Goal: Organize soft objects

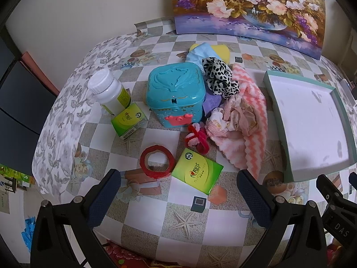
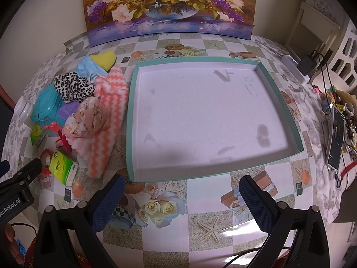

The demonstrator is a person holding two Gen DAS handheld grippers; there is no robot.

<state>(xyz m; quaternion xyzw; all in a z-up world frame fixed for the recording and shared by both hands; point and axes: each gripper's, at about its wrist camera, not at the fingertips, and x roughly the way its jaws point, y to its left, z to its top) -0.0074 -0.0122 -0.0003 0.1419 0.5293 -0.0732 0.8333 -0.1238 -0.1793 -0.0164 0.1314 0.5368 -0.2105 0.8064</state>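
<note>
A heap of soft things lies on the checked tablecloth: a pink zigzag towel [image 1: 252,138] [image 2: 107,120], a crumpled pale pink cloth [image 1: 234,116] [image 2: 91,116], a leopard-print scrunchie [image 1: 219,78] [image 2: 71,87], a light blue face mask [image 1: 198,53] [image 2: 88,68], a yellow sponge [image 1: 221,51] [image 2: 104,59] and a red-and-pink fuzzy twist [image 1: 197,137]. A shallow teal-rimmed tray [image 1: 274,102] [image 2: 130,116] with a white floor stands right of the heap, holding nothing. My left gripper [image 1: 178,198] is open, near the green tissue pack [image 1: 197,170]. My right gripper [image 2: 181,201] is open before the tray's near rim.
A teal plastic box [image 1: 175,91] [image 2: 45,109], a white bottle [image 1: 109,91], a green carton [image 1: 129,120], a red tape ring [image 1: 157,160] and a purple card [image 1: 212,101] sit left of the heap. A flower painting [image 2: 169,6] leans on the wall. A phone [image 2: 335,138] and cables lie right.
</note>
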